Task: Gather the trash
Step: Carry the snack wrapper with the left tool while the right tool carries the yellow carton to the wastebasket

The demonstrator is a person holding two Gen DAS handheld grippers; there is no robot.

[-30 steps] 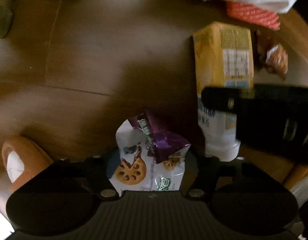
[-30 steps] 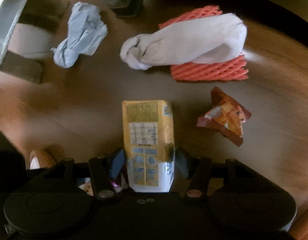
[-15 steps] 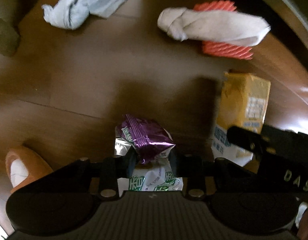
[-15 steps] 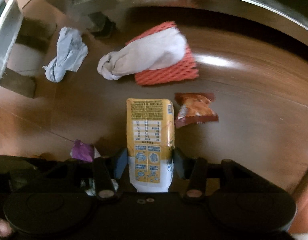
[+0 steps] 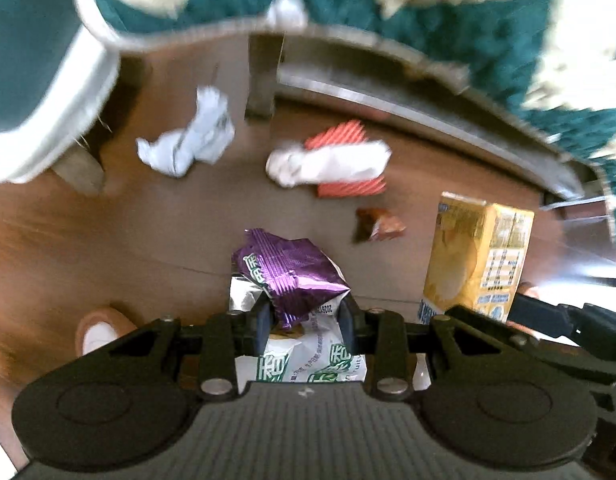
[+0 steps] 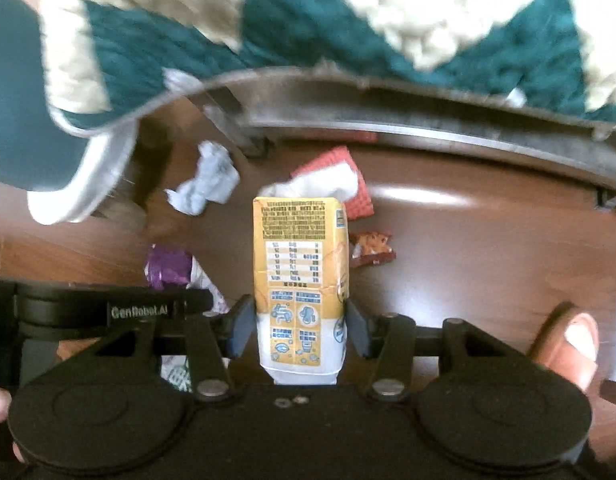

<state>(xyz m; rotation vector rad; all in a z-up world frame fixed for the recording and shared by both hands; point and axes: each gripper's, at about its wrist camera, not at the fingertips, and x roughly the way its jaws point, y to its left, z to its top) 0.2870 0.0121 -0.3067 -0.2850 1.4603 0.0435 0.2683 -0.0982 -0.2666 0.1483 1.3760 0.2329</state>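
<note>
Purple-white snack wrapper [image 5: 296,280], crumpled, pinched in left claw [image 5: 304,322]; yellow drink carton [image 6: 302,280], upright, clamped in right claw [image 6: 300,328].

The snack wrapper [image 5: 292,276] sat between the fingers of the left gripper [image 5: 306,320], the carton [image 6: 302,280] between those of the right gripper [image 6: 300,326]; the two grippers were side by side, the carton to the right of the wrapper. On the floor [image 5: 128,232] beyond them lay a small packet [image 5: 378,225], nearest the carton. Farther off, a rolled paper bag [image 5: 328,162] rested on a foam net sleeve [image 5: 350,188]. A crumpled tissue [image 5: 188,146] lay to the left of those, near a furniture leg [image 5: 262,80]. A slippered foot [image 5: 98,330] stood at the near left.
</note>
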